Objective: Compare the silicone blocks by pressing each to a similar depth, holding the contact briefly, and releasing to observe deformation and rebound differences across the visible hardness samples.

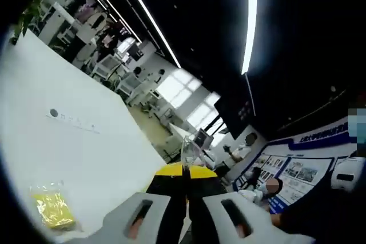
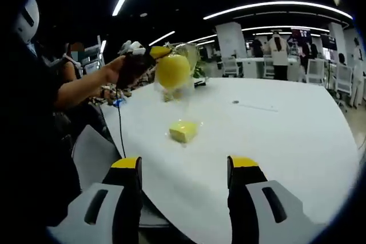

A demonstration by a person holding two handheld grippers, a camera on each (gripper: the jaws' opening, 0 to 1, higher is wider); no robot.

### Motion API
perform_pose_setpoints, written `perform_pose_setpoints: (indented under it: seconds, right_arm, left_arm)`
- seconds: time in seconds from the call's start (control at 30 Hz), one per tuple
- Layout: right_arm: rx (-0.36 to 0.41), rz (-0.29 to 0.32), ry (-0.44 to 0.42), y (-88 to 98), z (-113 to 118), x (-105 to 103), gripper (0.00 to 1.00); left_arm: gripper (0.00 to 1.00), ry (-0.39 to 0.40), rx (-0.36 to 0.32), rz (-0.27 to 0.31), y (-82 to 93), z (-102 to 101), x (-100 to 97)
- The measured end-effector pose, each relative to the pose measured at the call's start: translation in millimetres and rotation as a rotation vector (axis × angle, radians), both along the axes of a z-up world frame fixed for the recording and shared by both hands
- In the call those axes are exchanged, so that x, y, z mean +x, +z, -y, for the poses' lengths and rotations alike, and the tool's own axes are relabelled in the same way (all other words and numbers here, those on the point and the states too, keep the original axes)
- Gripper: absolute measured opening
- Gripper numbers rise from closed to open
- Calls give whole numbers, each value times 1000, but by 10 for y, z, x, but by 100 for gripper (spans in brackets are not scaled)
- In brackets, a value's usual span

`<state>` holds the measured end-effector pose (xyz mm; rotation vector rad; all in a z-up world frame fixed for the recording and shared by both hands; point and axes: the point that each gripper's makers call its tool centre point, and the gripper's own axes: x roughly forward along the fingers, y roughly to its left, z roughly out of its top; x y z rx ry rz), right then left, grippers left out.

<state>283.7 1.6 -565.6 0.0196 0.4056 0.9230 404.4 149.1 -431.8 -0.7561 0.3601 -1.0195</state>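
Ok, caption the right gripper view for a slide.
Open right gripper faces a yellow block on the white table; the left gripper lifts a bagged yellow block.

The left gripper view is lifted above the white table point(image 1: 68, 141), rolled and tilted toward the ceiling. The right gripper view looks level across the same table point(image 2: 274, 135) from its near edge. Both share the yellow block point(image 1: 52, 208) point(image 2: 183, 131).

I counted two yellow silicone blocks: one bagged block point(image 2: 183, 131) on the table, one lifted block point(image 2: 172, 71) in my left gripper point(image 2: 150, 52).
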Motion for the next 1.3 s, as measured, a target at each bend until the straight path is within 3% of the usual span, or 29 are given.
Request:
perform_pose_setpoints:
  seconds: [0.17,0.53,0.8,1.0,1.07,1.3]
  right_arm:
    - [32,34,29,131,-125,74,56]
    - [129,74,106,448,-435,277,60]
    - [284,108,163,830,-725,502,60]
    - [386,57,236,945,-959,621,58]
    - [394,84,276,983,-1068,618,58]
    - [423,112,357,1118,-1306,595,31]
  left_arm:
    - [0,-12,-22,21,122,-2,-65]
    - [0,-40,-51,27,221,27,-204]
    - [0,-99,-62,42,282,144,-372]
    - [0,-146,-81,30,288,249,-477]
    - [0,-155,-88,24,281,279,-499]
    - [0,-158,-134,20,333,272,-516]
